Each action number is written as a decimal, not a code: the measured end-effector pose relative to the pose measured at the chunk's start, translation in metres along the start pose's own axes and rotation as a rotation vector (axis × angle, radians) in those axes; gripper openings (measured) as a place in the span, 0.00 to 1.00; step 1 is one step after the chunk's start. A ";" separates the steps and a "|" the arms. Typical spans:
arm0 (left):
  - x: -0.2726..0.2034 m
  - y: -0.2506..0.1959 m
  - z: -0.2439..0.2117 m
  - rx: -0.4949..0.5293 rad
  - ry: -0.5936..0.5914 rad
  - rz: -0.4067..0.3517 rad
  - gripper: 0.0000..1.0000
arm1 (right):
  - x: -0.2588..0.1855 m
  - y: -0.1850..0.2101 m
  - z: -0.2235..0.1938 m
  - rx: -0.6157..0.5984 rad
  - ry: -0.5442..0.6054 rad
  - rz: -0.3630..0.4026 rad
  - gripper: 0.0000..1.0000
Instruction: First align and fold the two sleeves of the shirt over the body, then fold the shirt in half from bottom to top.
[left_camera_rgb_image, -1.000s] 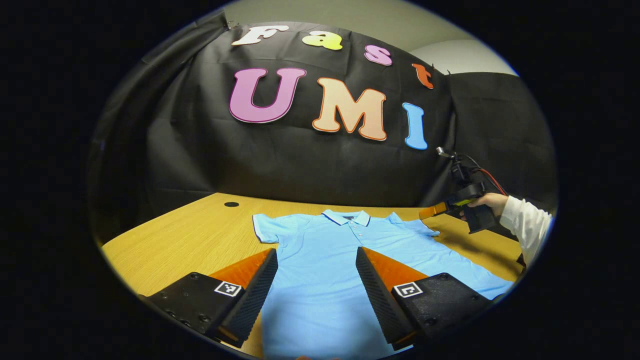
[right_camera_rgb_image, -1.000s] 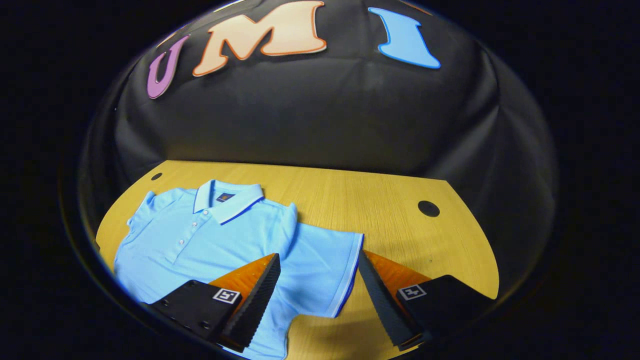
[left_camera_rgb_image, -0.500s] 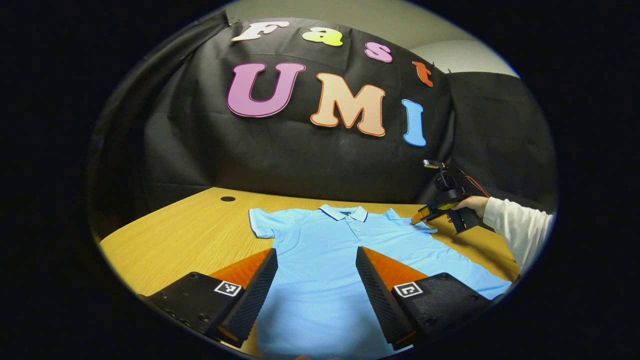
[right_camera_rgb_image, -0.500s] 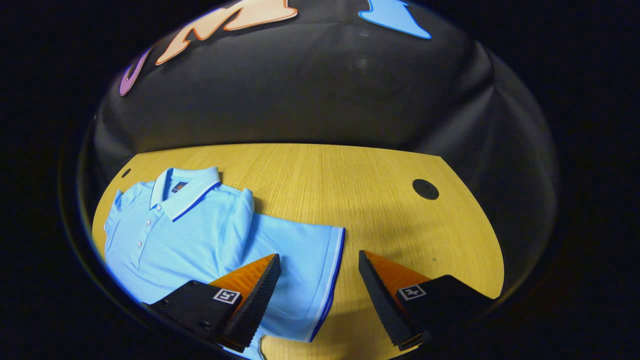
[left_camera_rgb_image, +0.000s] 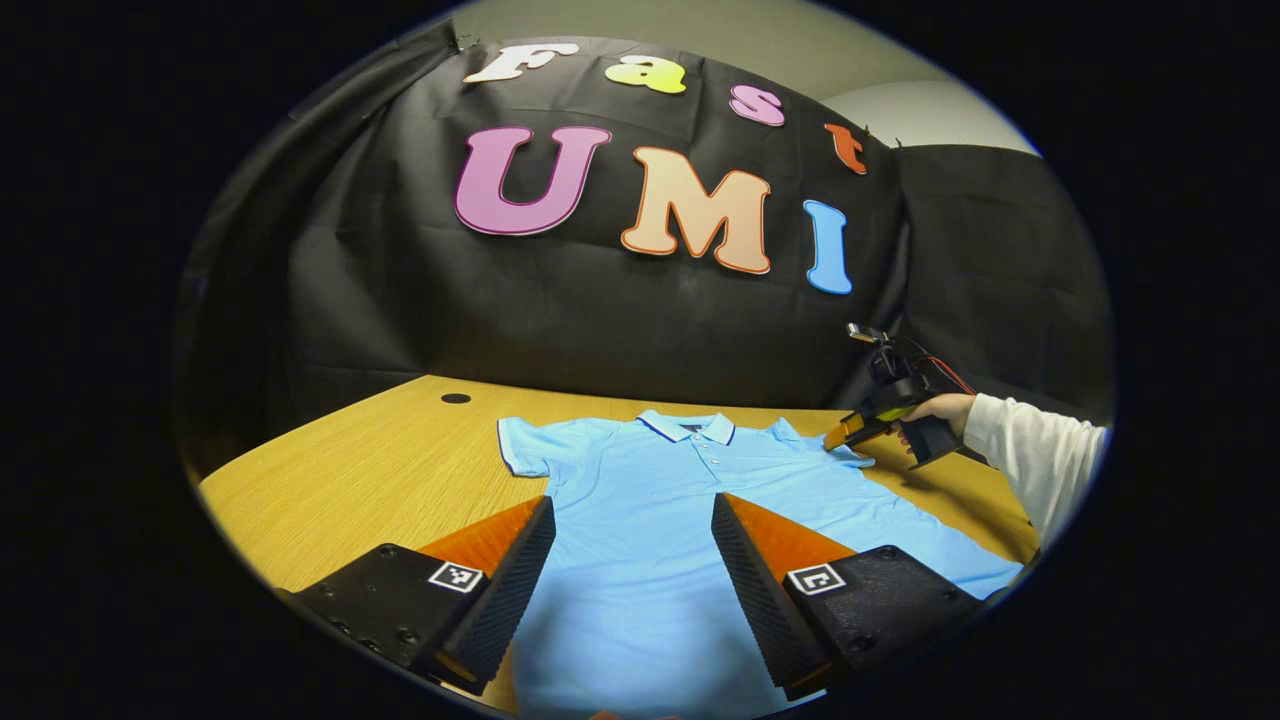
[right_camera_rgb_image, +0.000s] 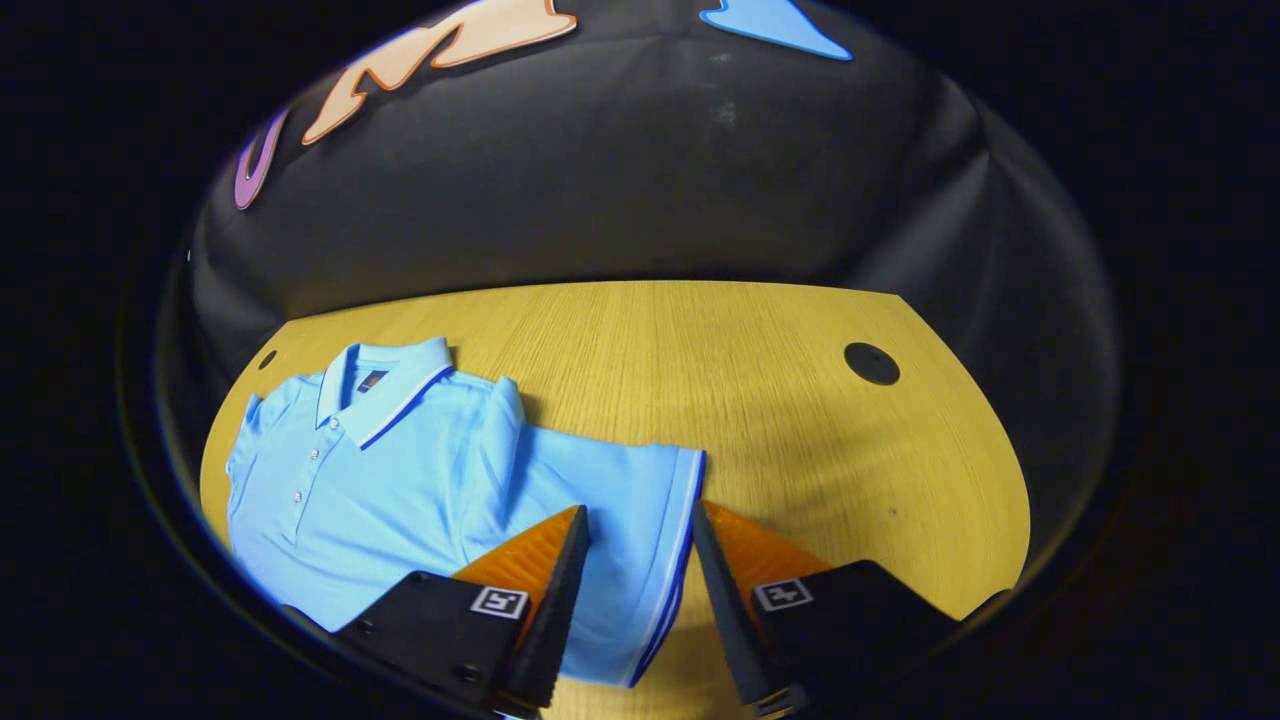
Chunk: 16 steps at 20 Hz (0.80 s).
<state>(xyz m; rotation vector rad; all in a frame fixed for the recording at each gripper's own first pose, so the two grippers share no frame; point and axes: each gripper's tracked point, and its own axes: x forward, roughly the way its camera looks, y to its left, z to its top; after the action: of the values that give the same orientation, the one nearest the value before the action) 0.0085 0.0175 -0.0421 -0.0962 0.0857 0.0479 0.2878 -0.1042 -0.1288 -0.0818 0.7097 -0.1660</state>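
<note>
A light blue polo shirt (left_camera_rgb_image: 650, 465) lies flat, front up, on the wooden table (left_camera_rgb_image: 370, 470), collar toward the wall. My left gripper (left_camera_rgb_image: 632, 502) hovers open over the shirt's lower body, nothing between its fingers. In the right gripper view the shirt (right_camera_rgb_image: 390, 470) spreads to the left and its sleeve (right_camera_rgb_image: 610, 490) reaches toward me. My right gripper (right_camera_rgb_image: 637, 515) straddles the sleeve's dark-trimmed cuff, jaws narrowed but still apart. The left gripper view shows that same right gripper (left_camera_rgb_image: 850, 432) low at the sleeve, held by a hand (left_camera_rgb_image: 940, 408).
A white-sleeved arm (left_camera_rgb_image: 1030, 450) comes in from the right. The table (right_camera_rgb_image: 800, 420) has a round cable hole (right_camera_rgb_image: 871, 363) to the right of the sleeve and another hole (left_camera_rgb_image: 456, 398) at the far left corner. Black cloth walls close the back.
The right gripper dropped from above the table onto the sleeve cuff and its jaws narrowed around the cuff edge. The left gripper barely moved.
</note>
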 end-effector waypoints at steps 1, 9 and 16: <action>0.000 0.001 0.001 -0.001 -0.001 0.001 0.94 | 0.000 0.005 -0.001 -0.005 -0.006 0.016 0.50; 0.000 0.000 0.001 0.002 -0.003 0.001 0.94 | -0.004 0.010 0.003 -0.014 -0.019 0.000 0.02; -0.001 -0.001 -0.001 0.001 -0.002 0.000 0.94 | -0.046 0.064 0.040 0.015 -0.118 0.138 0.02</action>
<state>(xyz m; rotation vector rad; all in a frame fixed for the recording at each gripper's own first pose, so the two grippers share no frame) 0.0076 0.0159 -0.0429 -0.0955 0.0841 0.0477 0.2873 -0.0323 -0.0772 -0.0276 0.5936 -0.0343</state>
